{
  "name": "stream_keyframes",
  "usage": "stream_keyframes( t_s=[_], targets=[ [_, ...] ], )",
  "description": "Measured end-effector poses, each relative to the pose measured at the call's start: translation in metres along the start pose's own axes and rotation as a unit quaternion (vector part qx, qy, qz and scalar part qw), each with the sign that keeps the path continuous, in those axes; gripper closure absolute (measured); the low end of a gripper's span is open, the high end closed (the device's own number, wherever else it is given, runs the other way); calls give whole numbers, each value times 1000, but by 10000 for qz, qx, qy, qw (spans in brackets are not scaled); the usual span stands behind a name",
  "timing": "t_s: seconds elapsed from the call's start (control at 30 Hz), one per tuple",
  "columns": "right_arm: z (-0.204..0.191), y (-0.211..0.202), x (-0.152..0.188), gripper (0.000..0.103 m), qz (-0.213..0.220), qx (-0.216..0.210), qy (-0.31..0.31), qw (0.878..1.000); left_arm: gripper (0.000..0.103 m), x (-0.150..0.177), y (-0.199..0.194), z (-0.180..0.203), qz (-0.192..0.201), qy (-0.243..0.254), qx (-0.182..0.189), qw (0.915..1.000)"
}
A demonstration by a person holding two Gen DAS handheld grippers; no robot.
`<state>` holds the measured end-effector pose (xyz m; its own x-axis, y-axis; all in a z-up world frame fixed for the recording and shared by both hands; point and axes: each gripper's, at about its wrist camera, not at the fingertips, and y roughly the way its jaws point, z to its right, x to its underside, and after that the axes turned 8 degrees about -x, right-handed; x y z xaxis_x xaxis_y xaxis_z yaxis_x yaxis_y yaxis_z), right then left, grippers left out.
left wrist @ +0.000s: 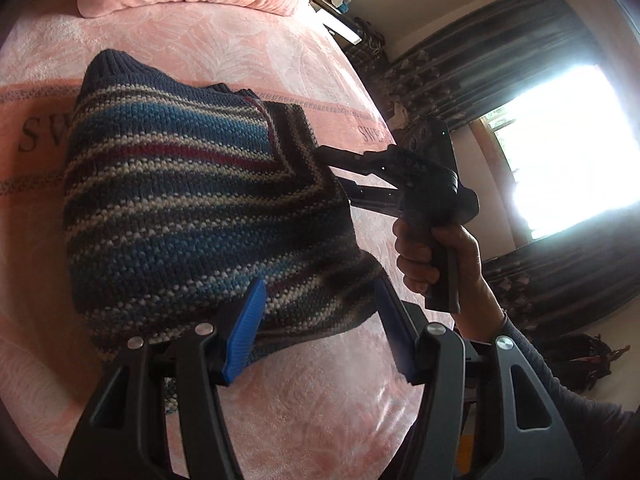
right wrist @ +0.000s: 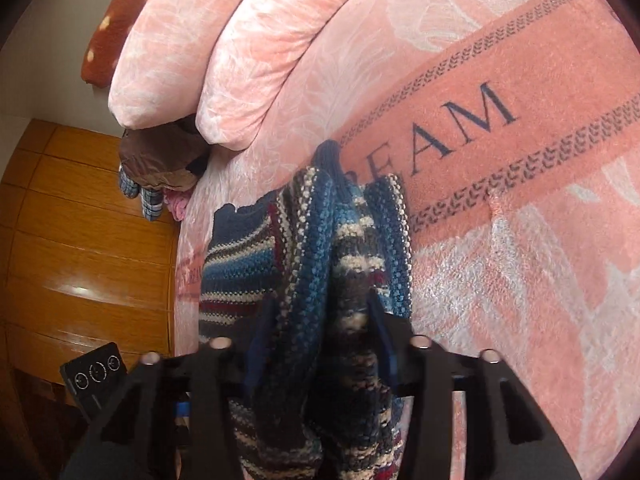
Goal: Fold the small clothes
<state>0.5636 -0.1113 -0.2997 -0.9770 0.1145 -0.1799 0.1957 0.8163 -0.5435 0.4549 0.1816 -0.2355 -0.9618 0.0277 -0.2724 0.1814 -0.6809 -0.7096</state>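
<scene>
Here the right gripper [right wrist: 320, 320] pinches a thick bunch of the sweater [left wrist: 192, 200], the left gripper [left wrist: 316, 320] gapes empty beside it, so that bulky knit may slip free.

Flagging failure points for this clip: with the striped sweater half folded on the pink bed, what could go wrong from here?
1. The right tongs clamp a thick bunch of the striped sweater; pulling may drag the fold askew.
2. The left tongs stand open around the near hem, gripping nothing, so that side may slide.
3. The sweater lies close to the edge of the bed and could slip off.
</scene>
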Motion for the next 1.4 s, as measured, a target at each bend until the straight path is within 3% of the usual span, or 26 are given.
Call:
stream_keyframes(
  t_s=[0.03,0.13,0.17,0.23,0.27,0.4,0.5,0.53,0.6,0.67,0.77,0.9,1.0,1.03,1.1,1.13,1.2,1.23,1.33,1.4],
  targets=[
    [-9,-2,1,84,104,90,-251,9996,49,4,5,-3,-36,-43,85,9999],
    [-39,-19,12,87,648,-169,-1014,9926,49,15,20,-16,-154,-212,301,9992],
    [-39,-19,14,87,781,-67,-1124,9906,49,18,26,-20,-226,-280,296,9989],
    [-12,-2,12,87,652,677,-852,9919,53,25,36,-28,-456,-447,306,9975],
    [6,7,12,83,504,801,-595,9937,58,27,36,-28,-536,-462,368,9968],
    [11,-17,6,71,568,-42,-270,9980,56,9,-7,-13,-97,-171,707,9973],
    [3,-22,-11,55,546,-97,-202,9983,49,-28,-37,-24,538,-328,653,9959],
    [2,-17,-16,45,412,-99,-139,9990,47,-42,-38,-30,634,-410,567,9955],
    [-1,3,-26,42,200,41,-98,9997,47,-67,-27,-39,538,-543,460,9960],
    [-6,10,-28,85,105,125,-163,9997,48,-83,-10,-44,326,-571,276,9975],
    [-21,-11,-25,92,713,54,-533,9960,49,-99,20,-52,34,-512,-60,9987],
    [31,3,-26,103,542,1175,25,9916,56,-110,42,-77,-231,-597,-379,9972],
    [30,-9,-13,97,511,459,76,9976,52,-109,29,-71,-117,-538,-255,9982],
    [21,-20,-7,88,602,295,7,9978,52,-105,21,-66,-44,-394,-279,9988],
    [1,-37,5,58,658,-51,-136,9977,52,-94,6,-54,44,-133,-110,9998],
    [-8,-39,11,36,572,-77,-223,9981,52,-87,2,-50,51,-68,-49,10000],
    [-17,-31,18,32,238,131,-294,9992,52,-75,3,-48,-17,-35,-34,10000],
    [-17,-23,20,33,28,206,-242,9995,52,-71,6,-49,-73,-14,-129,9999],
    [-16,1,24,78,-521,209,-130,9983,52,-69,15,-50,-169,-121,-169,9996],
    [-14,-14,23,84,-214,357,-188,9990,52,-75,19,-46,-168,-121,-154,9997]
  ],
)
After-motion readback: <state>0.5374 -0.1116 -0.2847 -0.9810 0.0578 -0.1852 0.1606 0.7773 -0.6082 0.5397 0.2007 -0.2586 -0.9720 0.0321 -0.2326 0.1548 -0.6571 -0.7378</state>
